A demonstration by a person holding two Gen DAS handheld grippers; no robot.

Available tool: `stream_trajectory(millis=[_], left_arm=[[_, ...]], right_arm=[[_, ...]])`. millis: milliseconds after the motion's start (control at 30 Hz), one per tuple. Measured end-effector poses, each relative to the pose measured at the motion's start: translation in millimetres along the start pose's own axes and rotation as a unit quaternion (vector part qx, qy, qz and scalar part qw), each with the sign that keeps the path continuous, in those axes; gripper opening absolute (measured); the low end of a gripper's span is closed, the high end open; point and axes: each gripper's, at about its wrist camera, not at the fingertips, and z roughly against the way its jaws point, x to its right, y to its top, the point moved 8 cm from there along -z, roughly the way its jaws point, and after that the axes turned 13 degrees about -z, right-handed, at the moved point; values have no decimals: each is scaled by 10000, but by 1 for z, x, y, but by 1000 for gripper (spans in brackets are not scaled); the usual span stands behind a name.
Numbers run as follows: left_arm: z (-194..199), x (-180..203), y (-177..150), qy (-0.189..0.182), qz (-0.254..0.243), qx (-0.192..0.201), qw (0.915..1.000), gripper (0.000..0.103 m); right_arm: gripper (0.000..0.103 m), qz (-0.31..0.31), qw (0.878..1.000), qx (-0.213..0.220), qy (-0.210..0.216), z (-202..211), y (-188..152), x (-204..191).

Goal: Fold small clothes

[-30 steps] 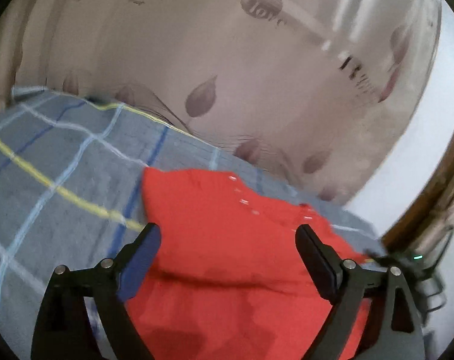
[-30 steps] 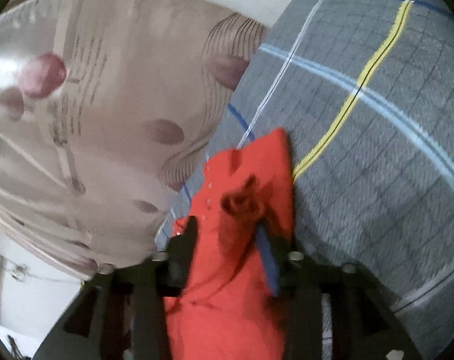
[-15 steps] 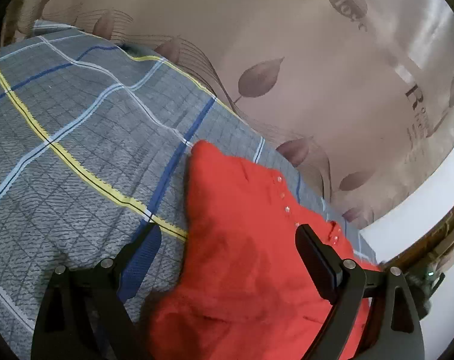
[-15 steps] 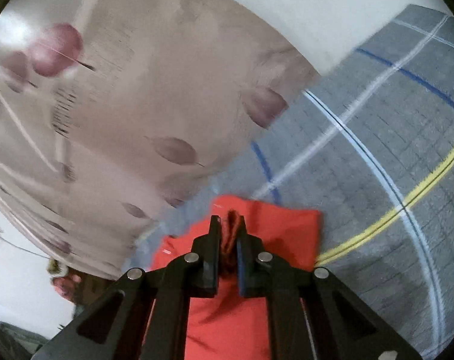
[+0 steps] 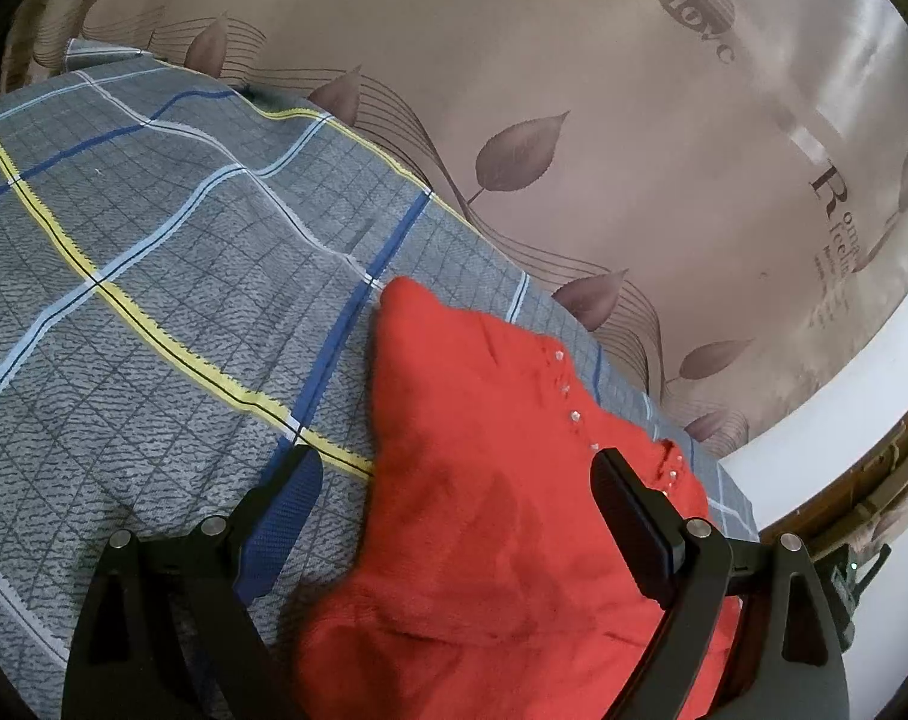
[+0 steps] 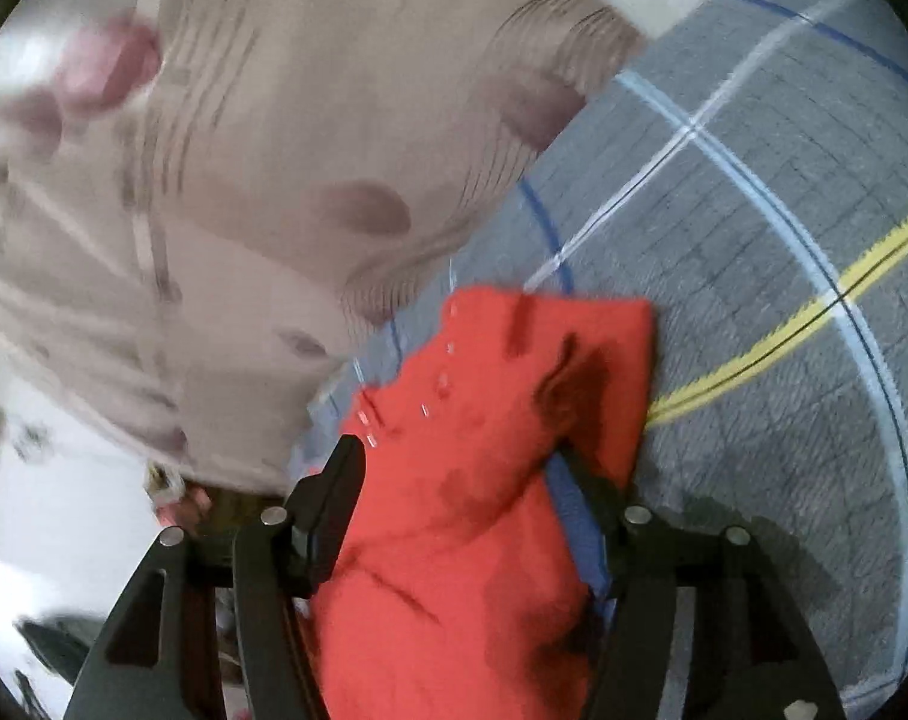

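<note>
A small red garment with a row of clear buttons lies on a grey plaid bedspread. My left gripper hovers over its near part, open wide, and its right finger sits above the button row. In the right wrist view the same red garment lies between the fingers of my right gripper. Those jaws are opening and the pads do not press on the cloth. A pinched ridge of fabric stands up just ahead of the right finger. This view is blurred.
A beige curtain with brown leaf prints hangs along the far edge of the bedspread. A white wall and a curved wooden frame are at the right. Plaid bedding stretches away to the right of the garment.
My right gripper closed on a ridge of red cloth half a second ago and has now spread apart. The left gripper dipped toward the bed early on, then held still.
</note>
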Motion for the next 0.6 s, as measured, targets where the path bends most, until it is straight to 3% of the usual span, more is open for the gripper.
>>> stream_trajectory(millis=[67,100,133,167,200,233,267,300,333,367,433,500,600], left_arm=[[0,0,0,-5,0,-3,10000,91],[0,0,0,-3,0,-8,10000,91],[0,0,-1,2,-10,-14,10000,91],[0,0,-1,9,-17,-21,10000,91],[-1,0,-1,14,-22,-27,10000,91],[-1,0,-1,15,-25,-29,10000,91],[0,0,-1,10,-23,-27,10000,91],[-1,1,-1,11,-22,-27,10000,91],[-1,1,-2,9,-23,-29,10000,91],[-1,1,-2,12,-25,-31,10000,91],[-1,0,-2,16,-31,-39,10000,92],[-2,0,-2,17,-35,-46,10000,92],[-2,0,-2,20,-47,-60,10000,92]], right_arm=[[60,256,9984,-426,252,-1,-19,-16],[60,263,9924,-806,890,6,-35,-36],[58,322,9872,-842,1314,16,-41,-51],[58,461,9851,-607,1544,30,-42,-63],[60,608,9862,-84,1537,49,-35,-69],[63,642,9896,413,1218,63,-24,-67],[63,713,9931,564,737,65,-16,-62],[63,888,9934,721,-44,63,-8,-53],[63,1078,9881,832,-716,58,-1,-44],[63,1181,9854,801,-932,53,2,-38],[63,1174,9862,575,-1019,36,7,-25],[63,1148,9888,459,-841,22,8,-21],[63,1464,9832,456,-987,3,8,-17]])
